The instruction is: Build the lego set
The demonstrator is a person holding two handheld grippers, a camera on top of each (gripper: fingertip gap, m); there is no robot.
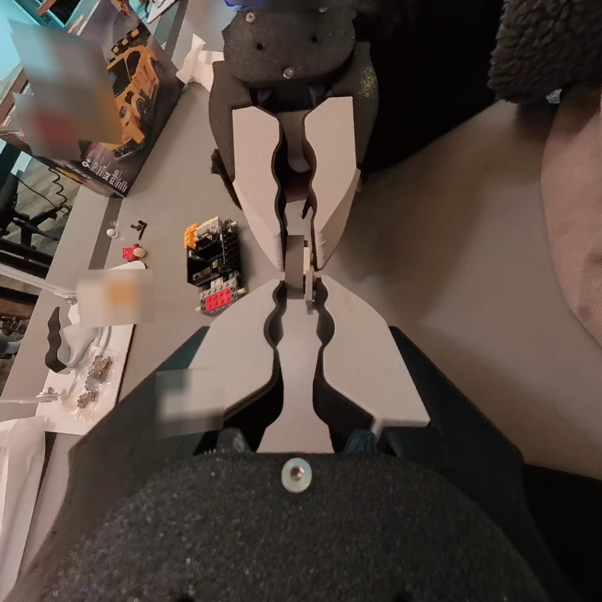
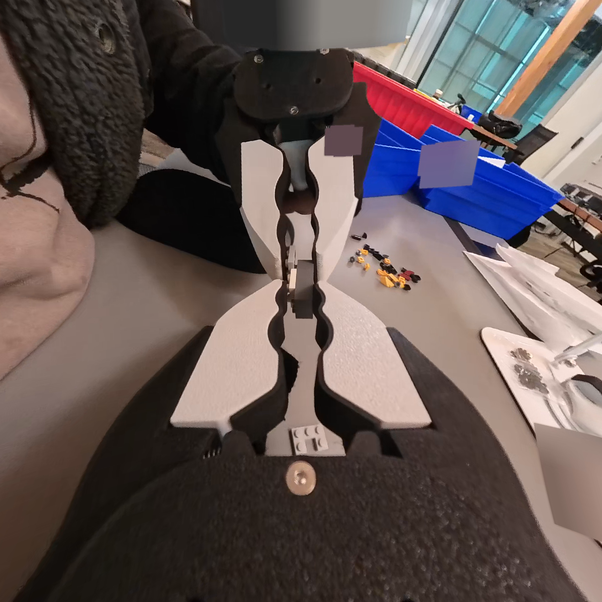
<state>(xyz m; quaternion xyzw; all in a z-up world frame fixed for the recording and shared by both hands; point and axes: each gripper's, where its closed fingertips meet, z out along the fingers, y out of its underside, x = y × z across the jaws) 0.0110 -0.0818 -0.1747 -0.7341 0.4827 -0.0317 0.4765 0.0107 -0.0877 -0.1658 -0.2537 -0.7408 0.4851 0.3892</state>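
1. Left wrist view shows a small sub-assembly, a dark grey block stacked with thin light grey and white plates, held in the air above the desk where the two claws meet tip to tip.
2. Both the left claw and the right claw are narrowed onto this stack from opposite ends; in the right wrist view the right claw pinches the same dark block.
3. Judged by look, the pieces are light, rigid plastic with smooth faces, likely to slip or pop apart under a skewed squeeze; flat opposing sides are the best hold, pressing straight along the studs.
4. Left of the claws the partly built car chassis lies on the desk, well apart.
5. Loose yellow and black pieces lie scattered beyond, and the set's box stands farther back.
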